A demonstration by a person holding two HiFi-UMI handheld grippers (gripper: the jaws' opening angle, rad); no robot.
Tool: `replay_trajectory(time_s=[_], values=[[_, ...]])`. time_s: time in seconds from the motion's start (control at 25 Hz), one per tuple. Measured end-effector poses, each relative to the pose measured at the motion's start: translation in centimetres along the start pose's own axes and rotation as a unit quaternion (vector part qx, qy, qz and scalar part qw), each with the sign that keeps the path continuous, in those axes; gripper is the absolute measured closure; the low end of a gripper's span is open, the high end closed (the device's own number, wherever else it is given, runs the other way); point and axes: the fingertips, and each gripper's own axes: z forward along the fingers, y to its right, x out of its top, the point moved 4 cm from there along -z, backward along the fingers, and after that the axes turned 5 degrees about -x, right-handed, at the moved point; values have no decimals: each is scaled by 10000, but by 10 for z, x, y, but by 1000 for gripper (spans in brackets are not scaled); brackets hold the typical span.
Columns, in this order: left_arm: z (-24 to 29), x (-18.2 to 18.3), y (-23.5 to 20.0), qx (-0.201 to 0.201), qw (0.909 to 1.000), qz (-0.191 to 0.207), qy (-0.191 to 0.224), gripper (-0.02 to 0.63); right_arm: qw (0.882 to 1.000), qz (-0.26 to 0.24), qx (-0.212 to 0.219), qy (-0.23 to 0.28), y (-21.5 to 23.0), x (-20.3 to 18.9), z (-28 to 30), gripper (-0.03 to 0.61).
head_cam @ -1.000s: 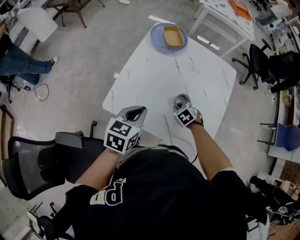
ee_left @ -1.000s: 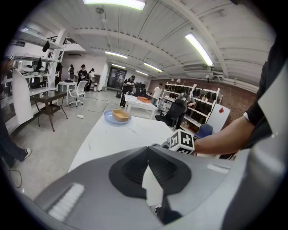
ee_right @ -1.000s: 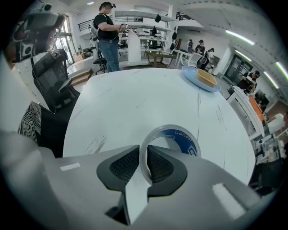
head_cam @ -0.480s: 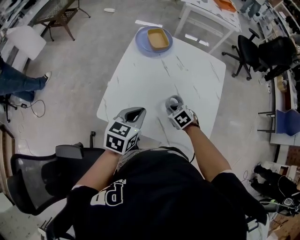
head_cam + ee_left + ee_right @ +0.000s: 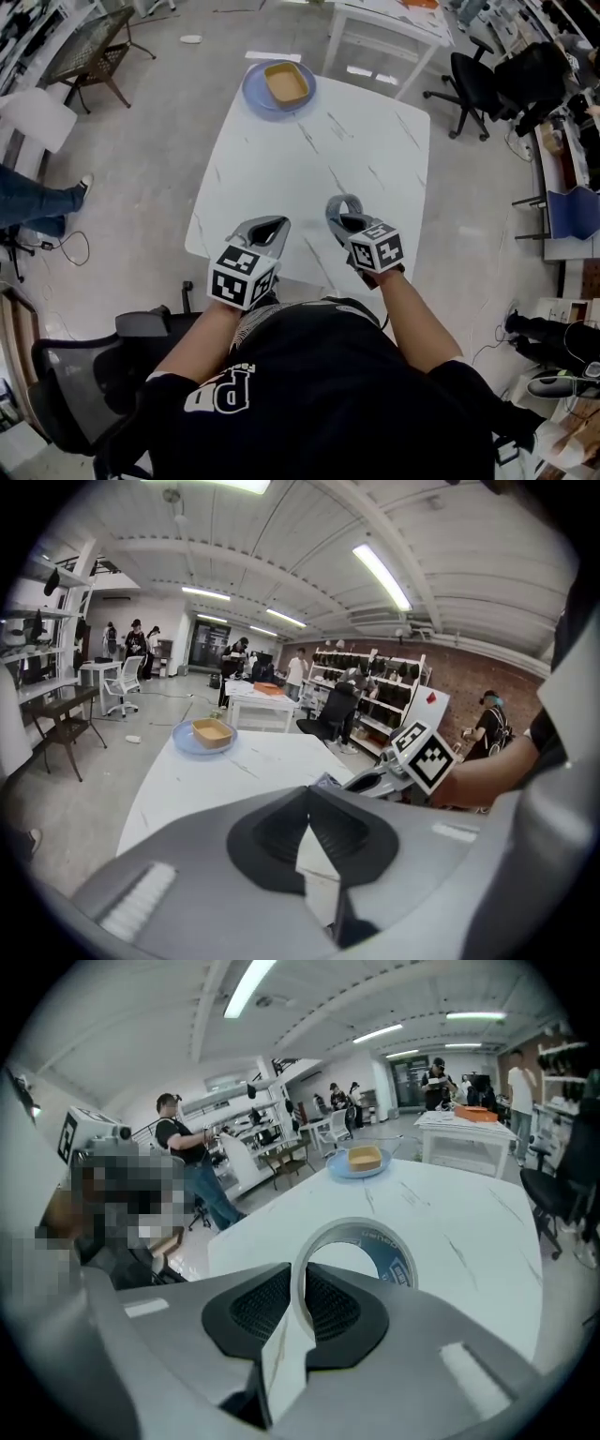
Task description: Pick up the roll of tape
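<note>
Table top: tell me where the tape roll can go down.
The table is bare across its whole middle, between the blue plate with the tan dish at the far corner and the near edge. Only that near edge is crowded: left tongs, right tongs gripping the tape roll.

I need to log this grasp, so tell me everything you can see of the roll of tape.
The roll of tape is a ring with a pale, glossy outer band and a blue inner core bearing white print too small to read. It stands on edge, with one wall of the ring pinched between the jaws of the right gripper, which are closed on it. It sits over the near part of the white table. Whether it touches the tabletop cannot be told.
</note>
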Motion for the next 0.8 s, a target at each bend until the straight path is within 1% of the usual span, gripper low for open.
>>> replay_trajectory(time_s=[0.24,0.44,0.8], values=[[13,6,18,-250,9994,206,-118,555,9956,470,98,800,-8,13,-46,532],[17,12,29,-396,9984,375,-114,555,9888,644,67,1343,-14,21,-77,534],[24,28,45,-601,9964,593,-33,555,9776,859,-60,1918,-11,24,-117,532]])
